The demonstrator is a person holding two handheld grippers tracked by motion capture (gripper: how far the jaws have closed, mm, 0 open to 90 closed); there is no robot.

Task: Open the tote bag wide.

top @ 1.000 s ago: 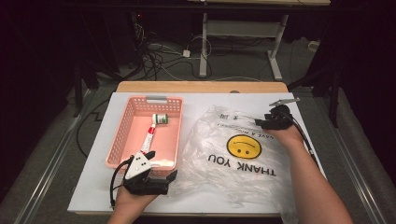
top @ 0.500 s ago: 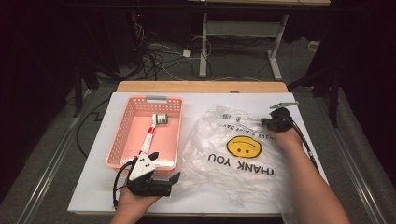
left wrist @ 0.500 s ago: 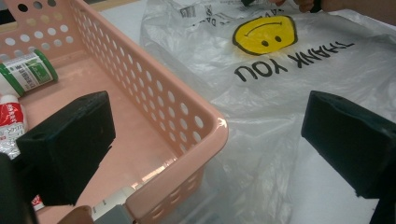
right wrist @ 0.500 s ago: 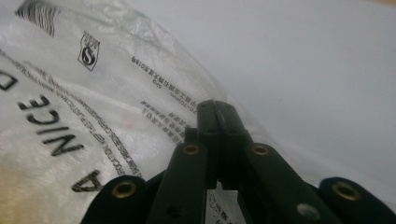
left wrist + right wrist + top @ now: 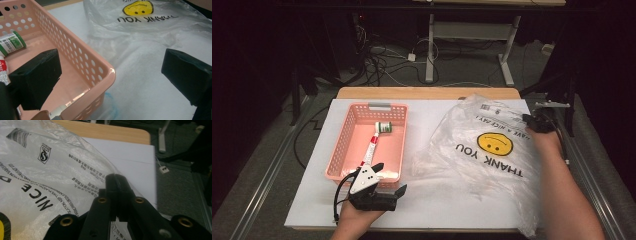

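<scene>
The bag (image 5: 484, 150) is thin, floppy and slippery, so it's best pinched at the edge, where the right gripper (image 5: 115, 178) is clamped.

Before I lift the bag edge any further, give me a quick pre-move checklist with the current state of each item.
1. Right gripper clamped on the edge of the clear plastic bag with the yellow smiley face: ok, jaws shut with film pinched between them.
2. Left gripper free to work: ok, jaws wide open, nothing between them.
3. Left gripper placed by the near corner of the pink perforated plastic basket: ok.
4. Red-and-white tube and green-capped white bottle in the basket: ok, both lying inside.
5. Bag mouth opened: cannot tell, the film lies crumpled on the white table mat.
6. Bag clear of the basket: ok, beside it.
</scene>
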